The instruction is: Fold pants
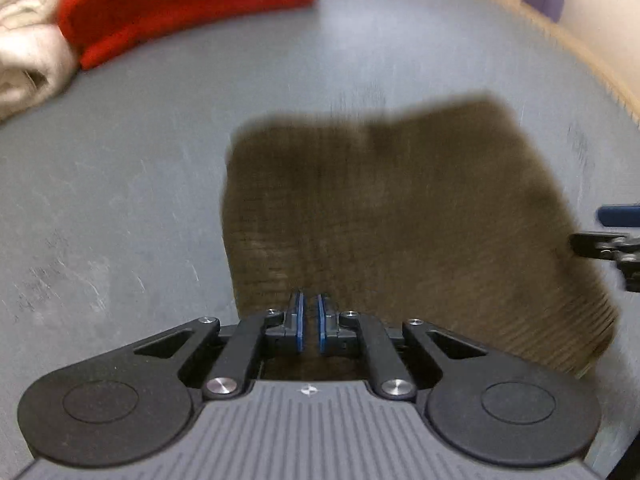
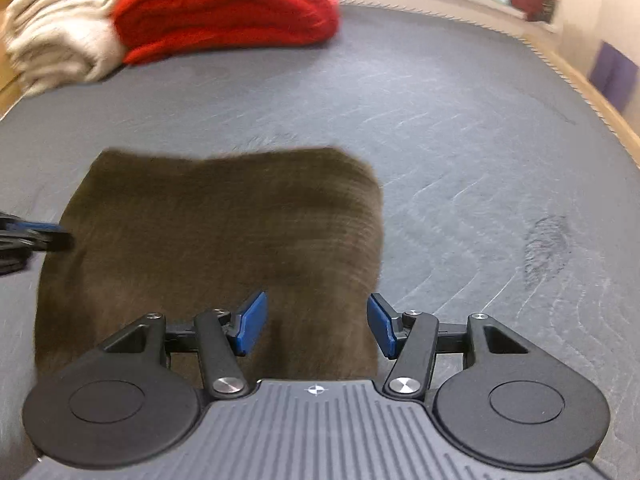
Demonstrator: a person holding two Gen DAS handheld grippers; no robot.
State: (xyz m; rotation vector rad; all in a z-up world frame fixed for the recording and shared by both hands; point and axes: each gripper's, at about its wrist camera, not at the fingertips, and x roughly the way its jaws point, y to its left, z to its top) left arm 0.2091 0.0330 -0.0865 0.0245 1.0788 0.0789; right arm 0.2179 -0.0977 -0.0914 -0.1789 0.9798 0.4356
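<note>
The brown ribbed-knit pants, folded into a compact rectangle, are lying flat on the grey scuffed worktop, well apart from the stacks at the far edge. The left claw is hanging over the near edge of the pants with its blue pads nearly pressed together, a thin gap showing between them and no cloth visibly caught there. The right claw is hovering over the pants' near right corner with its blue pads spread wide. A folded red fleece blanket is sitting at the back of the worktop, touching a pile of folded cream knitwear on its left. Both views are motion-blurred.
</note>
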